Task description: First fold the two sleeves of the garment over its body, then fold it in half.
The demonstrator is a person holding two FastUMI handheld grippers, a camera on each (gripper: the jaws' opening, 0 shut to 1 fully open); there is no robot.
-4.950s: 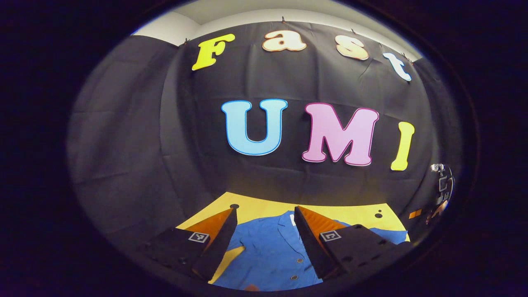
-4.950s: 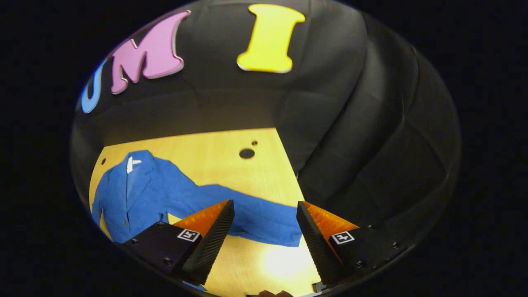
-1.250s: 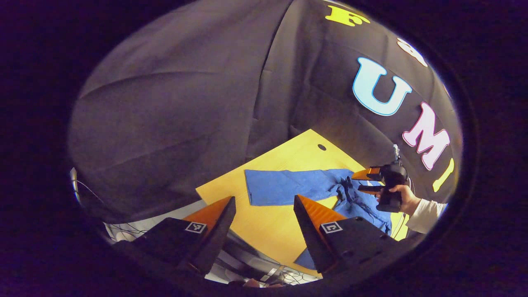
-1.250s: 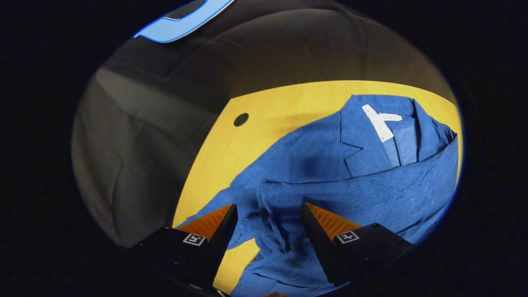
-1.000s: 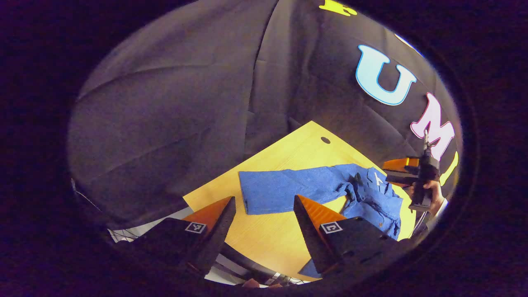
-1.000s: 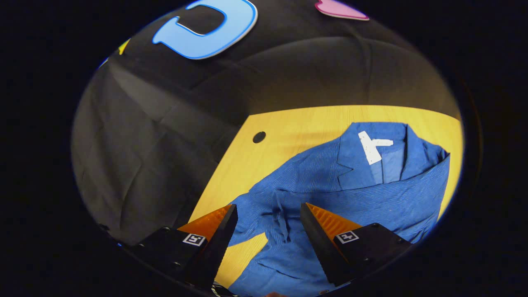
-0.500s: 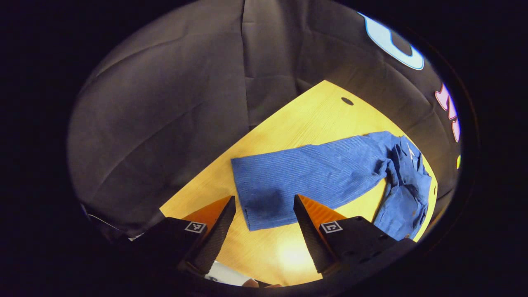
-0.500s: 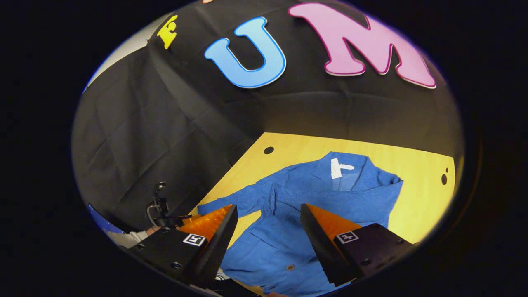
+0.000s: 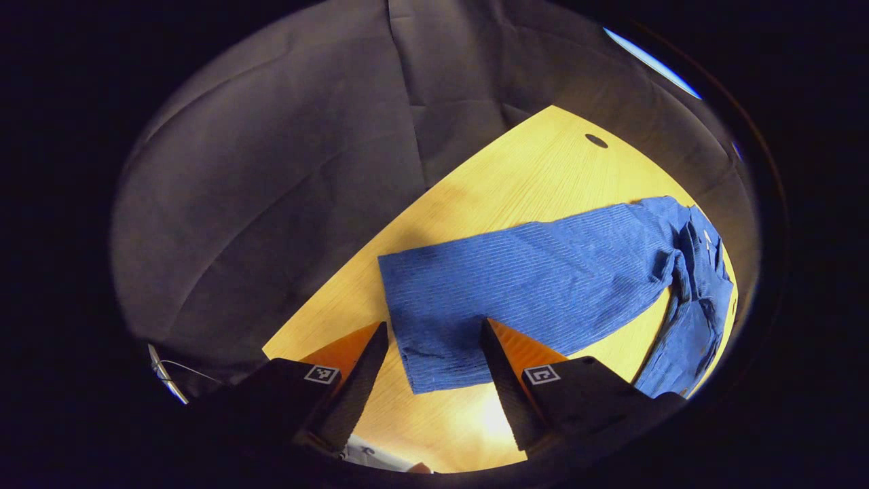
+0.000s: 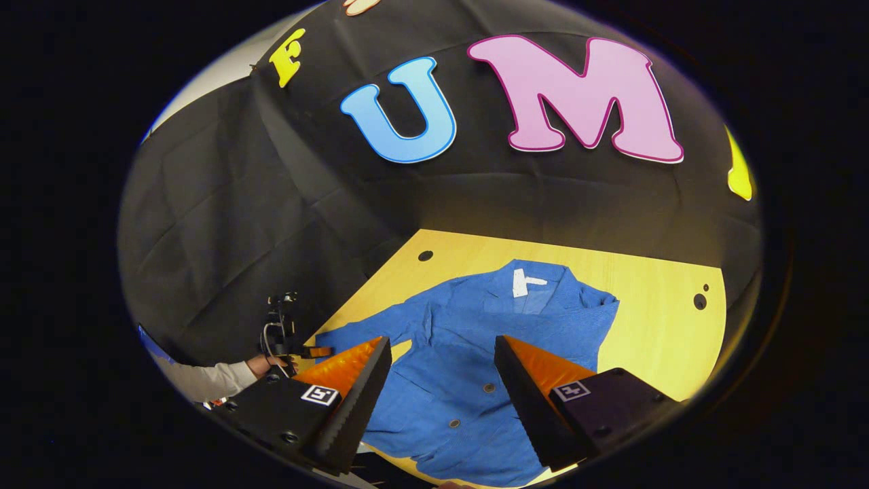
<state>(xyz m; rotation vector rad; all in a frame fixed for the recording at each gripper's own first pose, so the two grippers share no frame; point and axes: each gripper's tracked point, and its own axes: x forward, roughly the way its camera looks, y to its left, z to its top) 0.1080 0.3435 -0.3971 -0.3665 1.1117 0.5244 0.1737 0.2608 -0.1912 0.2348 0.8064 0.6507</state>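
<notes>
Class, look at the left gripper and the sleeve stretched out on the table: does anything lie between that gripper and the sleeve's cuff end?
Nothing visible does. In the left gripper view the left gripper is open with the cuff end of the outstretched sleeve showing between its fingers, on the bare wooden table.

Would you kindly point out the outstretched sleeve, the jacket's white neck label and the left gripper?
outstretched sleeve (image 9: 516, 285): left gripper view, mid-sleeve.
white neck label (image 10: 521, 282): right gripper view, centre of label.
left gripper (image 9: 434, 367): left gripper view, between its open fingertips.
</notes>
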